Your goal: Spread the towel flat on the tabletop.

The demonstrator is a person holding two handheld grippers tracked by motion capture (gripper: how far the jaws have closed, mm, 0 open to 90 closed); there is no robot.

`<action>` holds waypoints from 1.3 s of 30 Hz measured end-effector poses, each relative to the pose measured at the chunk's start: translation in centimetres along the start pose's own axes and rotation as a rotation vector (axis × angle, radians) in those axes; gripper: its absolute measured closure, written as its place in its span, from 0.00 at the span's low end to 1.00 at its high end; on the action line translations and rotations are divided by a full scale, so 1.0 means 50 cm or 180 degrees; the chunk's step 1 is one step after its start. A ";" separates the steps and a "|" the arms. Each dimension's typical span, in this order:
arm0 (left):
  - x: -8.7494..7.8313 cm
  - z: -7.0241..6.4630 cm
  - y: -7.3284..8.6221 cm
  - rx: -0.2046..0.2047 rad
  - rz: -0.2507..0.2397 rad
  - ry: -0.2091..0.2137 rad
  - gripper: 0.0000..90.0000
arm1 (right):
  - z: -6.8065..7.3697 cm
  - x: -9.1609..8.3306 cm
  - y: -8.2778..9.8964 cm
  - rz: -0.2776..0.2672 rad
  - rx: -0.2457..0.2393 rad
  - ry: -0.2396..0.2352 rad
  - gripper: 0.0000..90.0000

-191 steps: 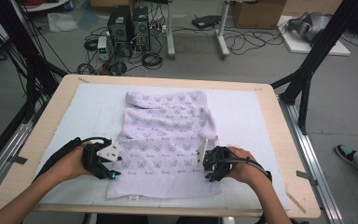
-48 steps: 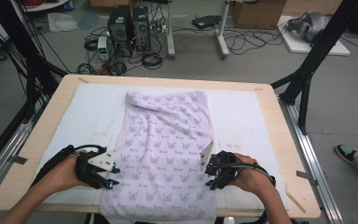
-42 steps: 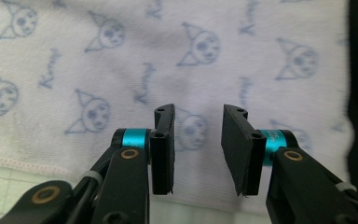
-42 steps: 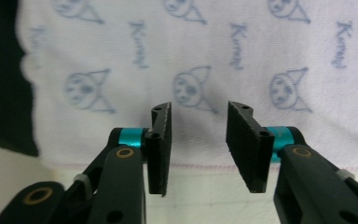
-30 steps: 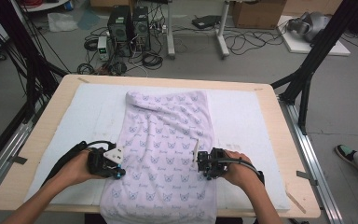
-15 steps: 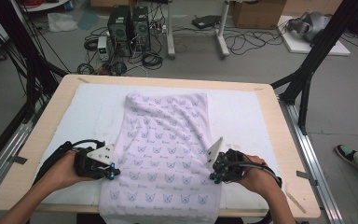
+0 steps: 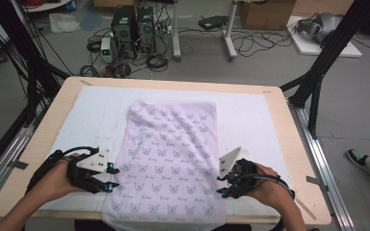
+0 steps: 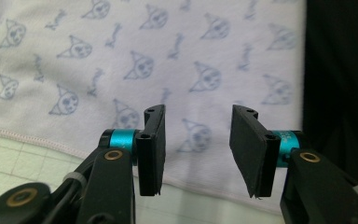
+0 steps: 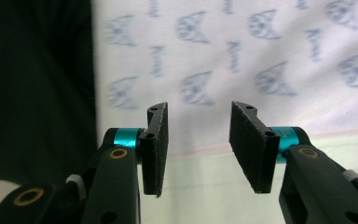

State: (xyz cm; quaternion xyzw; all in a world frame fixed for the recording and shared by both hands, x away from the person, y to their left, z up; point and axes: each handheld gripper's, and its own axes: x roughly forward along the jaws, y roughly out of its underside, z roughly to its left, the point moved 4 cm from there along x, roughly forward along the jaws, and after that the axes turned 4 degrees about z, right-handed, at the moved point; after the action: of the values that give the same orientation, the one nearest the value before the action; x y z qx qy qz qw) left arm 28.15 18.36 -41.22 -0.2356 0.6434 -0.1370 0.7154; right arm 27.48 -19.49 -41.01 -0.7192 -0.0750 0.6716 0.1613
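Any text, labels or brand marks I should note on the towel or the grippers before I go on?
Nothing can be read.
Towel: small script words sit between the printed cat faces, too blurred to read in the left gripper view and the right gripper view.
Left gripper and right gripper: no lettering visible.

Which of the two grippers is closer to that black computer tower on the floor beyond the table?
Left. The left gripper lies nearly below the computer tower in the high view; the right gripper sits farther over, across the towel.
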 end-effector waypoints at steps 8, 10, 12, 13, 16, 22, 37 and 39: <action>0.069 0.047 0.020 -0.0036 0.0319 0.0100 0.72 | -0.043 0.066 -0.016 0.0641 -0.0118 -0.0023 0.70; 0.082 0.051 0.022 -0.0031 0.0393 0.0111 0.73 | -0.049 0.078 -0.017 0.0738 -0.0139 -0.0056 0.75; 0.084 0.055 0.021 -0.0074 0.0363 0.0170 0.77 | -0.055 0.086 -0.018 0.0803 -0.0153 -0.0109 0.78; 0.085 0.056 0.021 -0.0103 0.0355 0.0203 0.80 | -0.056 0.086 -0.019 0.0808 -0.0132 -0.0161 0.85; 0.087 0.060 0.018 -0.0176 0.0359 0.0283 0.97 | -0.061 0.087 -0.023 0.0841 -0.0073 -0.0260 0.97; 0.079 0.051 0.013 -0.0170 0.0383 0.0245 0.98 | -0.063 0.078 -0.018 0.0773 0.0001 -0.0323 0.99; -0.018 -0.072 0.034 0.0240 -0.0111 0.0738 0.97 | 0.040 -0.018 0.016 0.0008 -0.0391 -0.0850 0.96; -0.017 -0.059 0.035 0.0185 -0.0127 0.0519 0.75 | 0.032 -0.022 0.023 -0.0146 -0.0305 -0.0524 0.70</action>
State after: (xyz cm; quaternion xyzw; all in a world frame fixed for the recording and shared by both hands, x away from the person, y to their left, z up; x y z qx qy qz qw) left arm 24.93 19.79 -41.55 -0.2155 0.6905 -0.1885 0.6643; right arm 25.66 -20.69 -40.42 -0.6666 -0.1365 0.7202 0.1353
